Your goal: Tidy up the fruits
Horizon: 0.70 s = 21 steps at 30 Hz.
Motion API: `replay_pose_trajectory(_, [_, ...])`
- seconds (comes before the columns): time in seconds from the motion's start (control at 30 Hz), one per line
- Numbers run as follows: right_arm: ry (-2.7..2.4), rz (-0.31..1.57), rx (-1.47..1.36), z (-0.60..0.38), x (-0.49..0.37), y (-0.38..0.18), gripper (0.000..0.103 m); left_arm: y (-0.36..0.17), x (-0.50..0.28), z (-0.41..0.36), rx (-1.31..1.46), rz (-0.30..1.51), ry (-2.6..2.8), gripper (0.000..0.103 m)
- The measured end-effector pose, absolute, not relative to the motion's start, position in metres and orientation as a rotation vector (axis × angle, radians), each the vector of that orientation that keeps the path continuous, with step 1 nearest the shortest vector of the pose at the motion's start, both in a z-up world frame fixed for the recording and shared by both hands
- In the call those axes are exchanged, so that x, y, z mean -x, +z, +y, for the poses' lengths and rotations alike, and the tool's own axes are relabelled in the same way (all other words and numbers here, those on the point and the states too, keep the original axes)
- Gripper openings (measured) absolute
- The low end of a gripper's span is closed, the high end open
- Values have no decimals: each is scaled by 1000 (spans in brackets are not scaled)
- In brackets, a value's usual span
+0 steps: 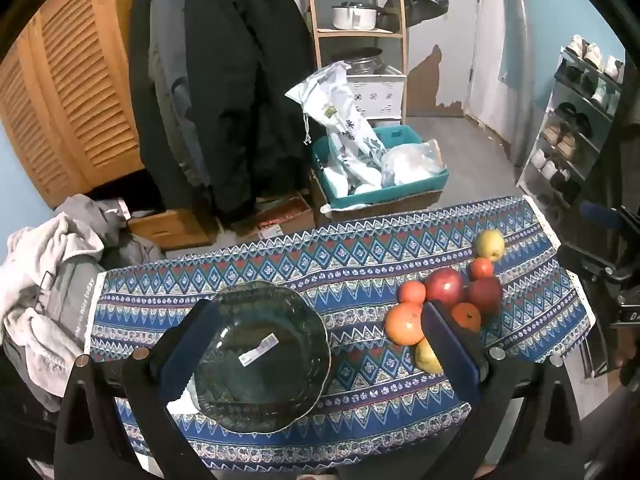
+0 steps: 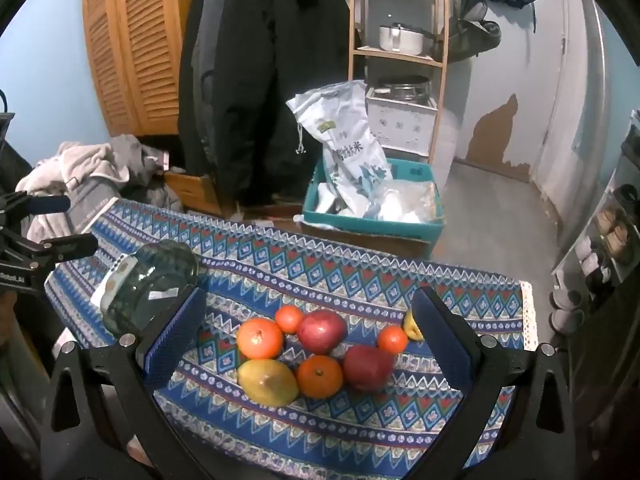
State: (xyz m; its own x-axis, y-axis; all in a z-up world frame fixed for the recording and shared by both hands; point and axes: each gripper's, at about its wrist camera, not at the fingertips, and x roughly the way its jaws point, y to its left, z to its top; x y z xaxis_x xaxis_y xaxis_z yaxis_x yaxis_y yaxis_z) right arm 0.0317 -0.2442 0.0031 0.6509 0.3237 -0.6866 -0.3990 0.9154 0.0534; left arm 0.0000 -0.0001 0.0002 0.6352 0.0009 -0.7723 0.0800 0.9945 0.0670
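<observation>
1. the left wrist view shows the whole glass bowl [image 1: 262, 358] with its sticker; the right wrist view shows it only partly, behind a finger.
2. the left gripper [image 1: 320, 354] is wide open and holds nothing, the bowl between its fingers.
3. the right gripper [image 2: 310, 338] is wide open and empty; the fruits [image 2: 316, 354] lie on the tablecloth [image 2: 360, 432] between its fingers.
</observation>
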Motion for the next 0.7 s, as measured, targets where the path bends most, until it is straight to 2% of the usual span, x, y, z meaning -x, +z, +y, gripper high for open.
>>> replay_pose_trajectory(0.7, [415, 770, 105, -241, -31, 0, 101, 3, 0, -3, -93, 878, -60, 102])
